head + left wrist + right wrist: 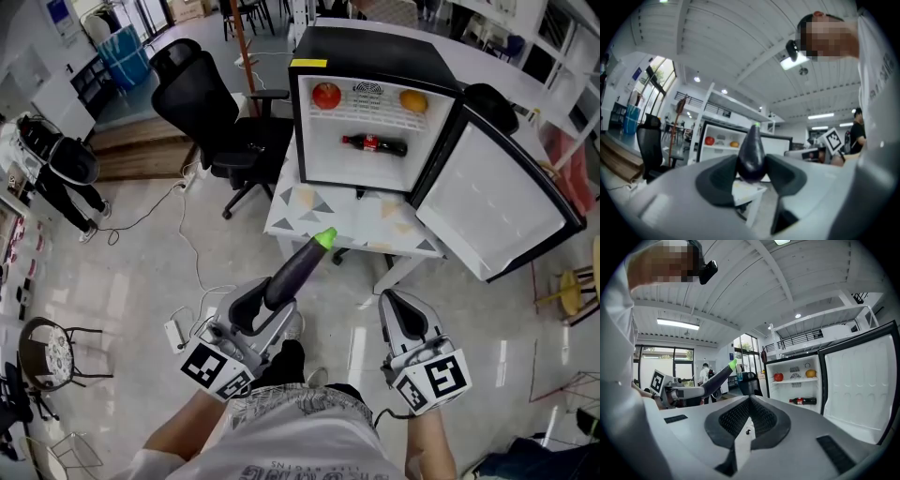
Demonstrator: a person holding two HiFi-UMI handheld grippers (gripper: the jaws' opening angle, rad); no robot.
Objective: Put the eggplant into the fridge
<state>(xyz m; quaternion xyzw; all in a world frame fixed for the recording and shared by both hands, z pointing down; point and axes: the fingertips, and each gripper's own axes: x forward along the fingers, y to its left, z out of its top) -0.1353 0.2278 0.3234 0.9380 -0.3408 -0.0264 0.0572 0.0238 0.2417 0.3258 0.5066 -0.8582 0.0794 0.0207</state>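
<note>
A dark purple eggplant [295,268] with a green stem tip sticks out forward from my left gripper [267,305], whose jaws are shut on its thick end. The left gripper view shows the eggplant [751,151] pinched between both pads. My right gripper [403,314] holds nothing, its pads pressed together; in its own view the right gripper [750,404] points toward the fridge [797,385]. The small black fridge [375,56] stands ahead on a low table, its door [497,202] swung wide to the right. Both grippers are well short of it.
Inside the fridge are a red apple [326,95] and an orange [413,101] on the upper shelf and a cola bottle [375,144] below. The white patterned table [300,211] carries the fridge. A black office chair [220,122] stands left of it. Cables [192,248] lie on the floor.
</note>
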